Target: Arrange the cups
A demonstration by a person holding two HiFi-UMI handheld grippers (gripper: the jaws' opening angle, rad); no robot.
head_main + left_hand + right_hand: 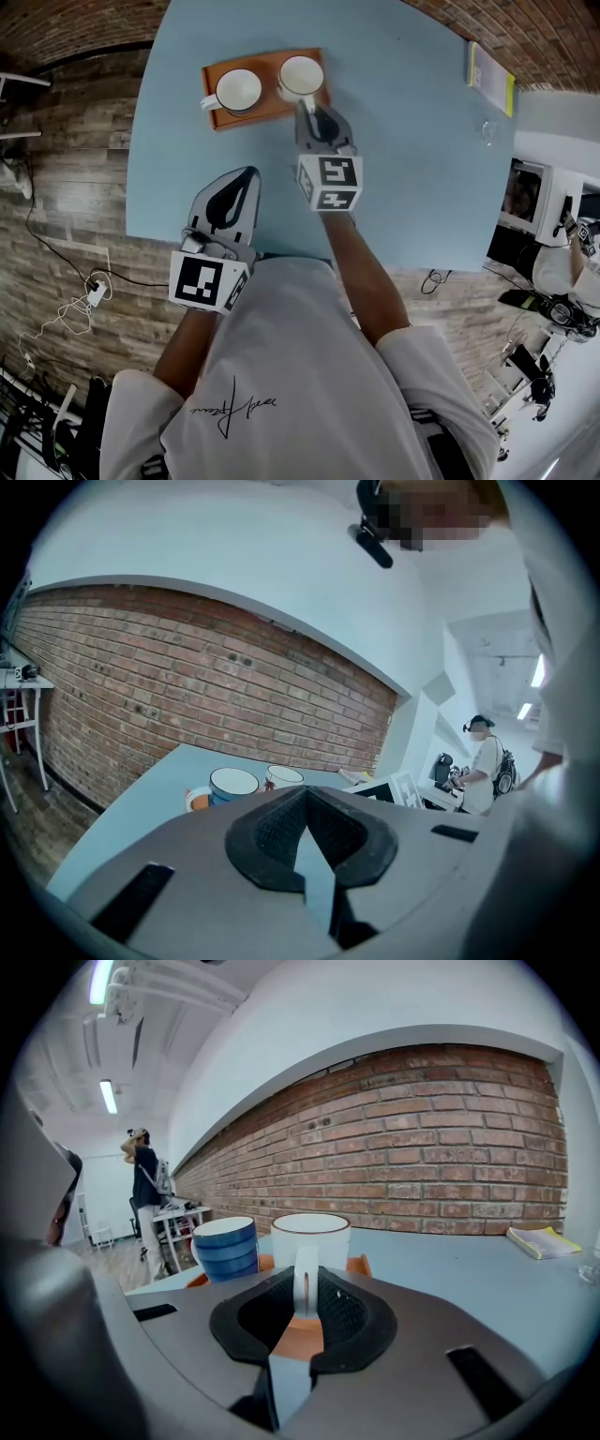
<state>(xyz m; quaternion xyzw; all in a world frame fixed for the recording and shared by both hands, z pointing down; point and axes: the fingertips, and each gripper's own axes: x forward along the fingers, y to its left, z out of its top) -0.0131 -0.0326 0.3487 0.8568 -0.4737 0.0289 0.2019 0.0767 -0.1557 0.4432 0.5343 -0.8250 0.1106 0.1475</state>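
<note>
Step in hand, by judgement: handling of white cup (300,75) at tray (267,67); setting down or picking up not determinable. Right claw (307,108) clenched on cup's handle (306,1279), handle upright in the grip. White cup apparently seated on tray at 12 o'clock of table (422,169), handle toward 6 o'clock. Blue cup (238,90) on same tray, just beside white cup at its 9 o'clock, own handle toward 9 o'clock. Left claw (246,178) clenched on nothing, hovering over table at 7 o'clock of tray, well apart from both cups.

Next move, by judgement: if a set-down, calls for releasing the handle and backing straight toward 6 o'clock without dragging the cup; if a lift, calls for a steady rise clear of blue cup, with guard against swing on the thin handle.

Writing: none legible on cups or tray. Square black-and-white markers on both cubes. Booklet (490,78) at 2 o'clock of table, print too small. Script on shirt (281,375), unreadable.
</note>
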